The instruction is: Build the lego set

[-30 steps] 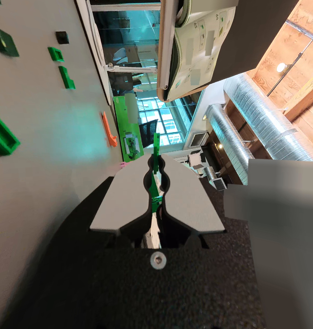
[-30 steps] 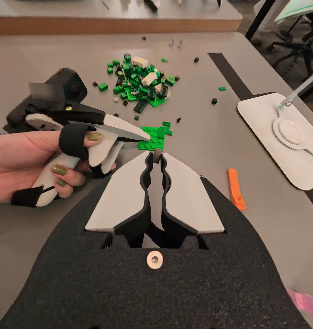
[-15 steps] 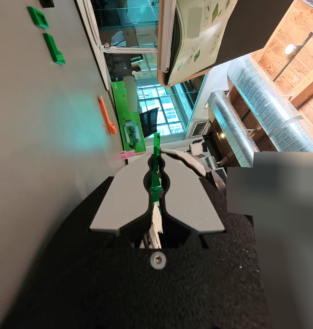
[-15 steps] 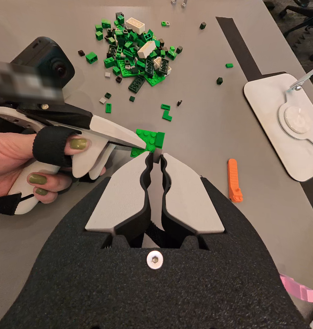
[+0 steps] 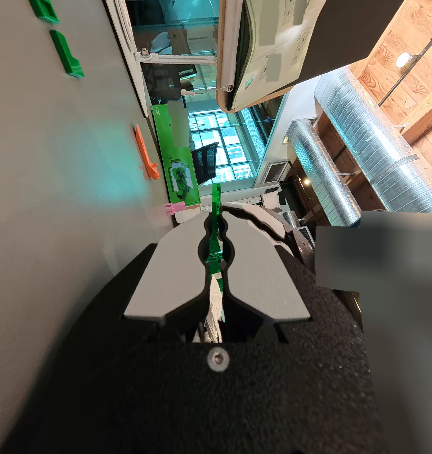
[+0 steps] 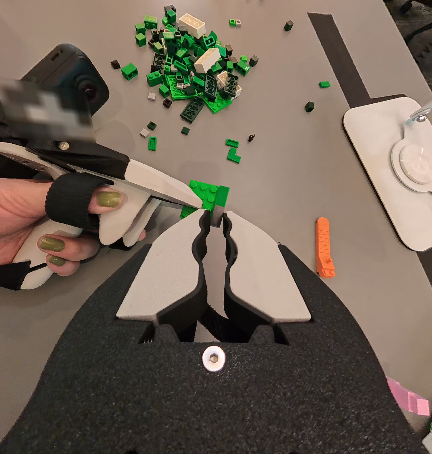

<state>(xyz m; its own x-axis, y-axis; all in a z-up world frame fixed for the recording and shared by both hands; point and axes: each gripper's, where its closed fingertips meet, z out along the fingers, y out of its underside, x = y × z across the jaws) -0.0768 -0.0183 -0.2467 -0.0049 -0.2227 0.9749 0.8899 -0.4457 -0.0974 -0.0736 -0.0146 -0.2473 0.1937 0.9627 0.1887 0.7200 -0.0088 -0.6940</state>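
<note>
My left gripper (image 5: 216, 216) is shut on a bright green studded plate (image 5: 215, 199), held edge-on above the table. The right wrist view shows that left gripper (image 6: 196, 205) reaching in from the left, held by a hand, with the green plate (image 6: 202, 194) at its tips. My right gripper (image 6: 215, 216) is shut on a small grey tile (image 6: 216, 216) and holds it against the near right edge of the plate, just below a smooth green tile (image 6: 222, 195) on the plate. A pile of loose green, dark and white bricks (image 6: 197, 66) lies farther back.
An orange brick separator (image 6: 324, 247) lies right of my right gripper. A white stand base (image 6: 372, 157) sits at the right on a dark strip. Small loose green pieces (image 6: 233, 153) lie behind the plate. A pink piece (image 6: 406, 400) and a green box (image 5: 178, 157) are near the table edge. An open instruction booklet (image 5: 266, 49) hangs above. Both grippers' tips are close together, under 4 cm apart. Both grippers' tips are roughly 15 cm from the orange brick separator (image 6: 324, 247).
Both grippers have moved nearer the camera side of the table, away from the brick pile. The grey tile stays against the plate's edge. Both jaws stay shut.
</note>
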